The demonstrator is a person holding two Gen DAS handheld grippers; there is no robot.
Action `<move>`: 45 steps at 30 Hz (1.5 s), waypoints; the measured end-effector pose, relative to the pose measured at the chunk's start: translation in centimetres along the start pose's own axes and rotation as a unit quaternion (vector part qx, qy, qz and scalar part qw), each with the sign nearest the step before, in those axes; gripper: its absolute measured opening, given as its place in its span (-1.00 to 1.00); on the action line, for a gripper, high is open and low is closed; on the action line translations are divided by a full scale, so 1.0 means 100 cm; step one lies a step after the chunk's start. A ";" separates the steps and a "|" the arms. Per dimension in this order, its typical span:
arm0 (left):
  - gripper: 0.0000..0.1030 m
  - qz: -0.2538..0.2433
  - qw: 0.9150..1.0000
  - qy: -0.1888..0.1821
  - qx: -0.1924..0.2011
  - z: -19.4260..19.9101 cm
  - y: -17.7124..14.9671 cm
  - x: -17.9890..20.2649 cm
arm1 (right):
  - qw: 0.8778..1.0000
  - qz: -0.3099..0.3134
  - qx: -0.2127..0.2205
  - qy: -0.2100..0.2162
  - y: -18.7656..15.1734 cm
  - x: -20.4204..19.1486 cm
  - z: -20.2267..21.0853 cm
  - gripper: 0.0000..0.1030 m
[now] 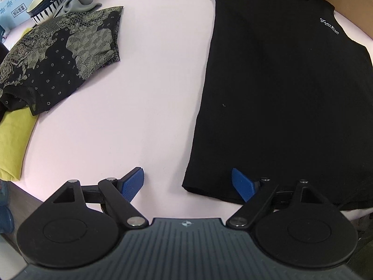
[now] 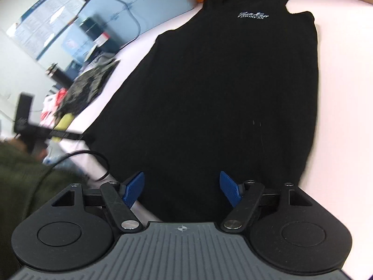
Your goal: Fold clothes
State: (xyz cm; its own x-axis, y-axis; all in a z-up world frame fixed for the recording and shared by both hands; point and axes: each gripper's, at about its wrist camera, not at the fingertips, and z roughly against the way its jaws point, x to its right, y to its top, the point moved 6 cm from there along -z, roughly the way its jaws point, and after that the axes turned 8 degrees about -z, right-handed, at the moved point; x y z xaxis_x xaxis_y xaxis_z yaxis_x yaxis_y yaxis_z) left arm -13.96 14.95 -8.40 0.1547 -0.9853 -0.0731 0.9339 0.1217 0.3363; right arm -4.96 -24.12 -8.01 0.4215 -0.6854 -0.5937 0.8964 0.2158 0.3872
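Tank top: black sleeveless tank top (image 1: 275, 88) spread flat on the pale pink table (image 1: 151, 93), white logo at the chest, hem toward the cameras
Left gripper: left gripper (image 1: 187, 184) spread wide over the hem's left corner; nothing pinched; one blue pad over the table, the other over the cloth
Right gripper: right gripper (image 2: 182, 190) spread wide above the hem; nothing between its pads; view blurred
Pile: patterned black garment (image 1: 63, 56) on a yellow-green cloth (image 1: 14, 140), well apart at the left; striped bowl (image 1: 45, 2) behind
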 end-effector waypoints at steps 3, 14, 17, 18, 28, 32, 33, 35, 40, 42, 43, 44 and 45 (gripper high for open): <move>0.59 0.000 1.000 -0.002 0.000 -0.001 0.000 0.000 | 1.000 -0.013 0.027 0.005 0.002 0.003 0.026 0.39; 0.66 -0.012 0.998 -0.055 0.043 -0.001 -0.002 -0.002 | 0.974 -0.142 0.175 0.029 0.015 0.071 0.031 0.98; 0.68 -0.017 0.994 -0.087 0.071 0.002 -0.006 -0.005 | 0.968 -0.142 0.199 0.058 0.026 0.075 0.025 0.99; 0.68 -0.017 0.992 -0.097 0.079 0.003 -0.008 -0.007 | 0.969 -0.139 0.197 0.059 0.028 0.074 0.024 0.99; 0.01 -0.047 0.979 -0.166 0.104 0.017 -0.025 -0.012 | 0.991 -0.077 0.084 0.073 0.001 0.051 0.035 0.99; 0.19 0.047 0.973 -0.201 0.108 0.011 -0.019 -0.027 | 0.989 -0.096 0.080 0.073 -0.016 0.051 0.043 0.94; 0.26 0.060 0.971 -0.206 0.107 0.010 -0.017 -0.028 | 0.988 -0.105 0.083 0.072 -0.018 0.051 0.044 0.85; 0.21 0.063 0.970 -0.207 0.113 0.010 -0.012 -0.026 | 0.987 -0.123 0.087 0.055 -0.023 0.059 0.048 0.32; -0.92 0.017 0.974 -0.192 0.117 0.010 -0.007 -0.018 | 0.983 -0.167 0.059 0.037 -0.029 0.089 0.049 -0.91; -0.92 0.014 0.973 -0.198 0.116 0.014 -0.007 -0.021 | 0.983 -0.168 0.053 0.045 -0.028 0.090 0.051 -0.91; -0.92 0.014 0.972 -0.202 0.116 0.016 -0.008 -0.023 | 0.984 -0.166 0.050 0.049 -0.026 0.090 0.053 -0.91; -0.92 0.018 0.971 -0.208 0.115 0.019 -0.008 -0.026 | 0.984 -0.165 0.047 0.052 -0.025 0.089 0.054 -0.91; -0.92 0.023 0.970 -0.213 0.116 0.023 -0.009 -0.028 | 0.984 -0.163 0.043 0.056 -0.023 0.088 0.056 -0.92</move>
State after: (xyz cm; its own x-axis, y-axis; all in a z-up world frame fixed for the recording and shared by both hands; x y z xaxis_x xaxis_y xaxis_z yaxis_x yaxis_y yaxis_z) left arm -15.95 17.34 -6.37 0.0003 -0.9455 0.3256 0.8237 0.1849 0.5360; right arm -4.11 -34.58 -10.18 0.1303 -0.6261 -0.7688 0.9738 -0.0652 0.2181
